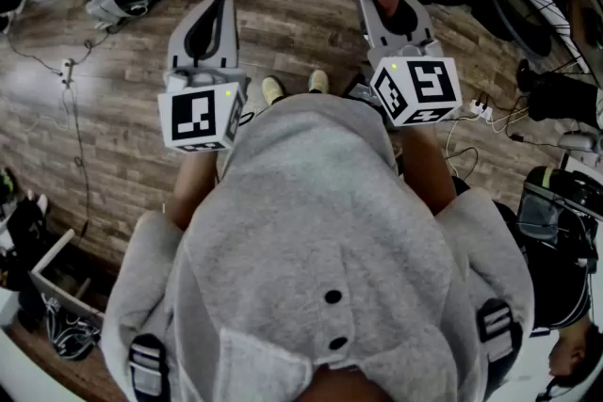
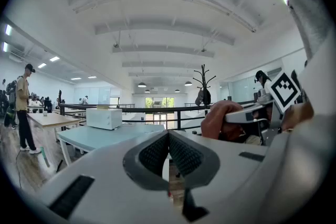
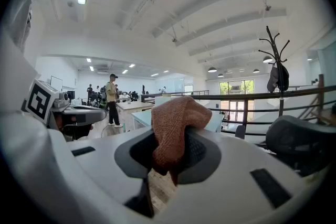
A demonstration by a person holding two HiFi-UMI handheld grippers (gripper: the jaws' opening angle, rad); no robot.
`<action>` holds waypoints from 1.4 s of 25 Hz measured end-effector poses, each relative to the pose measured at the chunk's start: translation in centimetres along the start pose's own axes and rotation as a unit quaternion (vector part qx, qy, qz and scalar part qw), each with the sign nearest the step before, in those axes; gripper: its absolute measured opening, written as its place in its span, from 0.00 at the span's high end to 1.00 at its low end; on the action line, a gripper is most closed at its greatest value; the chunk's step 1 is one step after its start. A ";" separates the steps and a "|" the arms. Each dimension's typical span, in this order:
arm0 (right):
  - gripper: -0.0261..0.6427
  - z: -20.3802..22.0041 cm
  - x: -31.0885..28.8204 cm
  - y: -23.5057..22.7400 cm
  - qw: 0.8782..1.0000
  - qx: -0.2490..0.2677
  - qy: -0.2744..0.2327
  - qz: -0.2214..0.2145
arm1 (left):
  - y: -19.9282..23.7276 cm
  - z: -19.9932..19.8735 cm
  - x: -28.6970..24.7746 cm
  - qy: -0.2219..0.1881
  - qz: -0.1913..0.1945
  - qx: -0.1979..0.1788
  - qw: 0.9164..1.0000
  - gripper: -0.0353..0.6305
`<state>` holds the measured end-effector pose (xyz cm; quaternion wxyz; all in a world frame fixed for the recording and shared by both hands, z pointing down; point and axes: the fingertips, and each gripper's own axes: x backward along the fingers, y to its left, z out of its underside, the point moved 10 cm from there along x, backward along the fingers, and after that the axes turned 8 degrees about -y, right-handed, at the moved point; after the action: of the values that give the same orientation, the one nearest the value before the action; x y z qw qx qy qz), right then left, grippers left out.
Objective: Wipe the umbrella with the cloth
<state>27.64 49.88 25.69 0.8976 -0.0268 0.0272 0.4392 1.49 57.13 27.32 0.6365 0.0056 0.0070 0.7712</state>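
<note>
Rust-brown knit cloth (image 3: pixel 177 126), bunched into a soft lump, is clamped in the right tongs (image 3: pixel 170 153) and held out in the air over the wood floor (image 1: pixel 122 108). Alongside, the left tongs (image 2: pixel 168 153) are pressed together with nothing between them.

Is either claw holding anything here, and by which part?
The right claw pinches the reddish-brown cloth by a bunched fold; most of it bulges above the jaws and a bit hangs below. The left claw is shut on nothing.
</note>
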 end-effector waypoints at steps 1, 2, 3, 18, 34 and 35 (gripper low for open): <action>0.84 0.0 -0.2 0.2 1.000 0.003 0.002 -0.001 | 0.2 0.0 0.0 -0.003 0.004 -0.001 1.000 0.92; 0.84 0.0 -0.3 0.3 1.000 0.006 0.003 -0.001 | 0.4 0.0 0.0 -0.004 0.006 -0.001 1.000 0.92; 0.84 0.0 -0.5 0.6 1.000 0.007 0.004 -0.002 | 0.6 0.0 0.0 -0.004 0.007 -0.001 1.000 0.92; 0.84 -0.1 -2.3 5.5 1.000 0.011 0.002 0.003 | 5.5 0.8 2.1 -0.018 0.018 0.003 1.000 0.92; 0.84 1.4 -6.0 3.0 1.000 0.013 -0.015 0.010 | 5.9 1.6 -1.7 -0.038 0.021 -0.004 0.999 0.92; 0.84 1.4 -6.6 2.6 1.000 0.011 -0.016 0.010 | 6.1 1.7 -2.4 -0.036 0.022 -0.006 0.999 0.92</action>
<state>21.64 46.39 27.52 0.8937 -0.0099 0.0178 0.4482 -4.02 53.65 29.15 0.6196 0.0296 -0.0201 0.7841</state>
